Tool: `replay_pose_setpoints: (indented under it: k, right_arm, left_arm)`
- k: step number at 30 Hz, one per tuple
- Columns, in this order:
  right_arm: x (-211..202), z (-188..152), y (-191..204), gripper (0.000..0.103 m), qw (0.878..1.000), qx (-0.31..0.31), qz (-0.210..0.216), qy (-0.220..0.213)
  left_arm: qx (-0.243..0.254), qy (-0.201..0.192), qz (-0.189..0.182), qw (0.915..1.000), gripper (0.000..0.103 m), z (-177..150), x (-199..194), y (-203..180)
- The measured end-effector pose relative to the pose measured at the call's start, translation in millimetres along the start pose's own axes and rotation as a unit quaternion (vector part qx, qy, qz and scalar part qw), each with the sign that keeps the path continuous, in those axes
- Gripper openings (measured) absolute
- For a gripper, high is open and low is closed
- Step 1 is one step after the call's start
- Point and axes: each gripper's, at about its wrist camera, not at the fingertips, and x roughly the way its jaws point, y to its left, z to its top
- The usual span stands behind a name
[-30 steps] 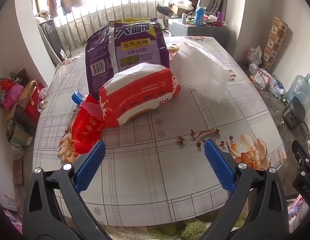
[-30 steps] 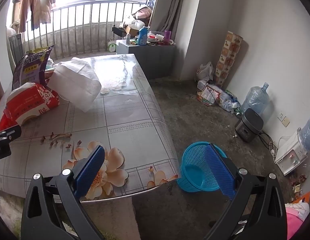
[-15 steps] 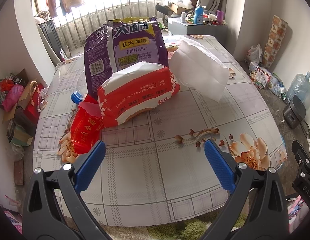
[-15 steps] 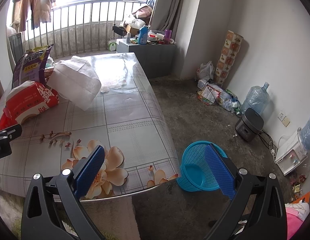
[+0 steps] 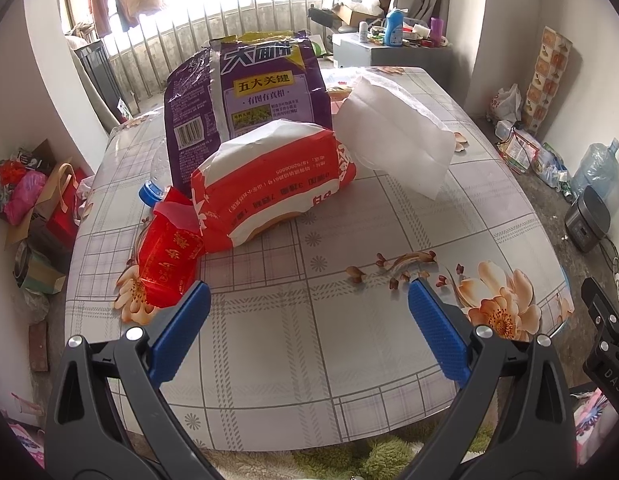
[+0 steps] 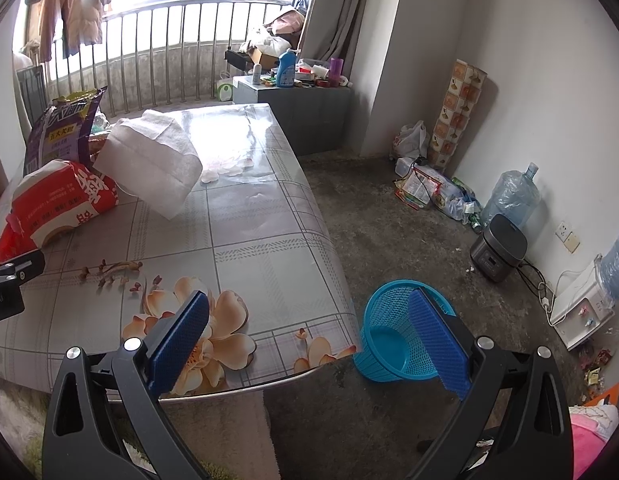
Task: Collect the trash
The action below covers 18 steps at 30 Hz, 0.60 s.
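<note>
Table [image 5: 349, 340]: purple bag [image 5: 249, 92] reads "五大关键".

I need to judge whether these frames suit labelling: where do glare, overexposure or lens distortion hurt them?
Left wrist view: the window behind the purple bag is blown out to white, and the fisheye bends the table edges. Right wrist view: daylight glares off the far tabletop, washing out its pattern; the blue basket and both grippers' fingers stay sharp.

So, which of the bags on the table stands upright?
The purple bag, at the back of the pile. The red and white bag and the small red packet before it lie flat.
</note>
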Motion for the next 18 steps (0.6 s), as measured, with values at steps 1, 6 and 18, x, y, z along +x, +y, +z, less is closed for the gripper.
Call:
replay_pose_setpoints:
  k: [1, 6, 18]
  right_arm:
    - [0.0, 0.0, 0.1, 0.097, 1.0, 0.0, 0.0, 0.0]
    - [0.4, -0.3, 0.0, 0.097, 1.0, 0.0, 0.0, 0.0]
    - [0.6, -2.5, -0.6, 0.097, 1.0, 0.0, 0.0, 0.002]
  left_arm:
    - [0.002, 0.0, -0.002, 1.0, 0.094, -0.5, -0.1, -0.6]
    - [0.011, -0.001, -0.003, 0.9999, 0.094, -2.0, -2.8, -4.8]
    - [0.013, 0.002, -0.002, 0.9999, 0.094, -2.0, -2.8, -6.5]
